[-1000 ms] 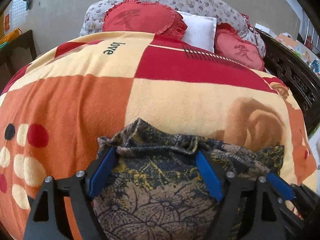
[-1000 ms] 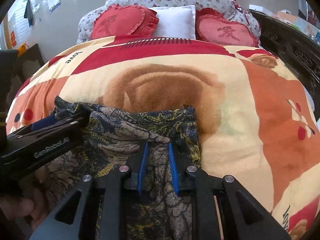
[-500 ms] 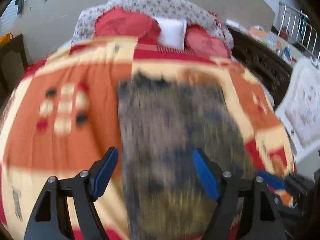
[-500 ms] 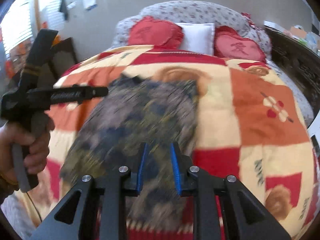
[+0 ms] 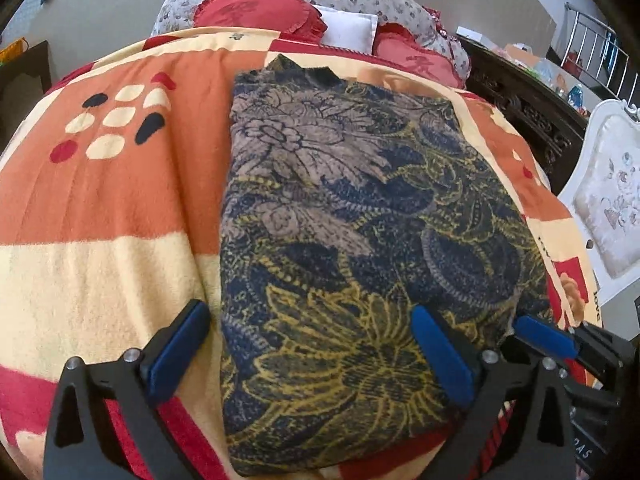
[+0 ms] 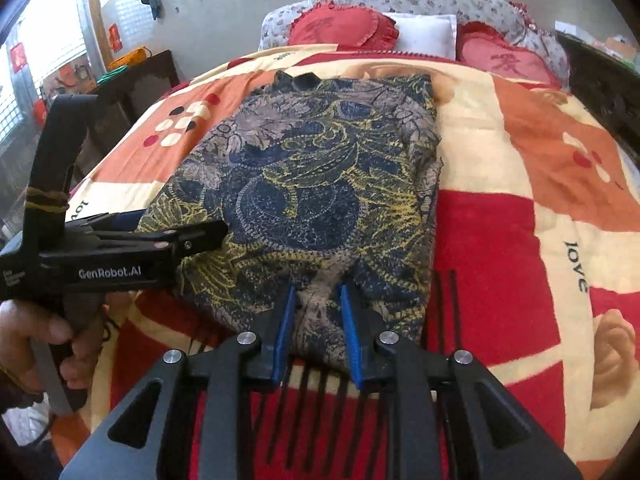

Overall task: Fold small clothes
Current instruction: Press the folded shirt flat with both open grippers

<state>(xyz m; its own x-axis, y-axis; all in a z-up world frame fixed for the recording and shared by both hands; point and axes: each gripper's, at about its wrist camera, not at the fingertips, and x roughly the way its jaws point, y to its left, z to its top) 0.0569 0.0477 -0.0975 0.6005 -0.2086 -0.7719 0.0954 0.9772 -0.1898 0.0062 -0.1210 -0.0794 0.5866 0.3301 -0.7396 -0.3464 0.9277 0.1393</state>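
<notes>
A dark floral garment (image 5: 352, 216) lies spread on the bed, on top of a blanket (image 5: 100, 208) with orange, cream and red squares. In the left wrist view the garment fills the centre of the frame, from the lower edge up to the upper middle, and its top edge is a little wrinkled. It looks mostly flat, with blue, yellow and grey-brown flower patterns.

The left gripper (image 5: 308, 350) is wide open and holds nothing. Its left blue pad is at the lower left of the frame, over the cream part of the blanket just beside the garment's edge, and its right blue pad is over the cloth at the lower right. I cannot tell if the pads touch the fabric.

In the right wrist view the right gripper (image 6: 318, 328) is at the lower centre of the frame. Its two blue pads are almost closed and a fold of the garment's (image 6: 320, 184) near edge is pinched between them. The left gripper (image 6: 208, 234) appears at the left side of this frame, in the person's hand (image 6: 44, 340), with its tip over the left edge of the garment.

At the top of both frames there are two red pillows (image 6: 340, 28) and a white pillow (image 6: 426, 34) at the head of the bed.
</notes>
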